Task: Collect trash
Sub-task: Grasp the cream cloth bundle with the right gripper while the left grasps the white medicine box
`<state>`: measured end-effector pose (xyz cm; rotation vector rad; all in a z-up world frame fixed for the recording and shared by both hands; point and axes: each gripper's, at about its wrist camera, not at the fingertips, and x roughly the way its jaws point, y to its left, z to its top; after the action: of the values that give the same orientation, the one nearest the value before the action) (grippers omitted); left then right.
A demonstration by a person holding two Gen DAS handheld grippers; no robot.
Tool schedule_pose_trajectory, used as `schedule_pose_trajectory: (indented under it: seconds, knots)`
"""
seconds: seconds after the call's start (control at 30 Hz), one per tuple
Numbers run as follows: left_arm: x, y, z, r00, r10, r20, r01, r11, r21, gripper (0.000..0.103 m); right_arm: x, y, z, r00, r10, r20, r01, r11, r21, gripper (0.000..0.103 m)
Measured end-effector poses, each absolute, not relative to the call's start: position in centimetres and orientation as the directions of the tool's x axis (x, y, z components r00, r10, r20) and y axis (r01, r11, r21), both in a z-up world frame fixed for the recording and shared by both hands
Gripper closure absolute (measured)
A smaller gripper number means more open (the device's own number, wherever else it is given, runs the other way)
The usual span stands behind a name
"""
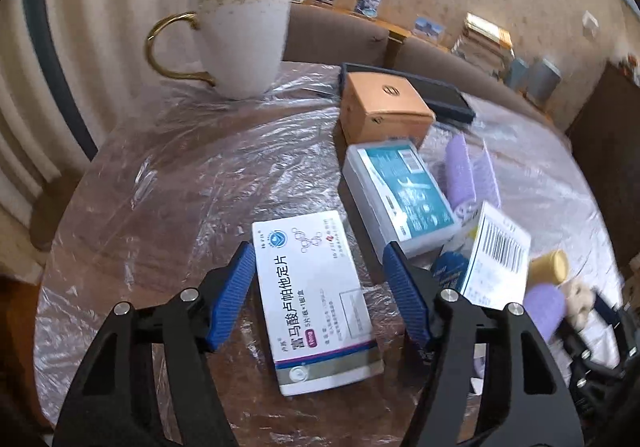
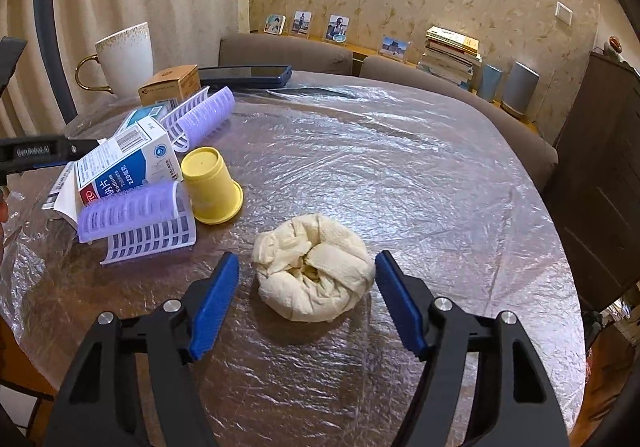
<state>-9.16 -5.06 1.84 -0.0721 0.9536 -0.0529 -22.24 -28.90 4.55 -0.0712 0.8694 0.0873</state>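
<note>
A flat white medicine box (image 1: 316,299) with blue Chinese print lies on the plastic-covered table. My left gripper (image 1: 320,257) is open, its blue pads on either side of the box's far end, apart from it. A crumpled cream tissue wad (image 2: 314,267) lies on the table in the right wrist view. My right gripper (image 2: 306,263) is open, its pads on either side of the wad, not touching it. The wad also shows small at the right edge of the left wrist view (image 1: 578,297).
A white mug (image 1: 240,35) with a gold handle, an orange box (image 1: 382,107), a teal-labelled box (image 1: 400,195), a barcoded medicine box (image 2: 128,163), purple hair rollers (image 2: 128,211) and an overturned yellow cup (image 2: 212,187) crowd the table's left. Chairs (image 2: 284,51) stand behind.
</note>
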Motion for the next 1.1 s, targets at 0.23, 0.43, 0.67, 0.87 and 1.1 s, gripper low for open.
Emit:
schedule_pose_trajectory:
  seconds: [0.23, 0.43, 0.67, 0.87, 1.1]
  knots:
    - [-9.1, -4.4, 1.1, 0.56, -0.077, -0.825, -0.009, 0.995, -0.099, 0.036, -22.0, -28.2, 4.2, 0.642, 0.035, -0.766, -0.101, 0.994, -0.039, 0.034]
    - [-9.2, -3.9, 0.6, 0.542, -0.089, -0.836, 0.017, 0.995, -0.095, 0.035, -21.8, -28.0, 3.9, 0.643, 0.029, -0.766, -0.103, 0.993, -0.049, 0.034]
    - [-9.1, -5.5, 0.3, 0.535, -0.048, -0.844, 0.076, 0.997, -0.009, 0.032, -21.7, -27.7, 3.6, 0.641, 0.029, -0.767, -0.109, 0.993, -0.054, 0.035]
    - [-9.1, -5.4, 0.3, 0.543, -0.045, -0.838, 0.074, 0.997, -0.005, 0.032, -21.3, -28.0, 3.7, 0.627, 0.058, -0.777, -0.115, 0.993, -0.019, 0.049]
    - [-9.7, -5.3, 0.5, 0.554, -0.066, -0.83, 0.092, 0.996, -0.018, 0.051, -21.5, -28.4, 4.1, 0.631, 0.092, -0.771, -0.122, 0.992, 0.019, 0.052]
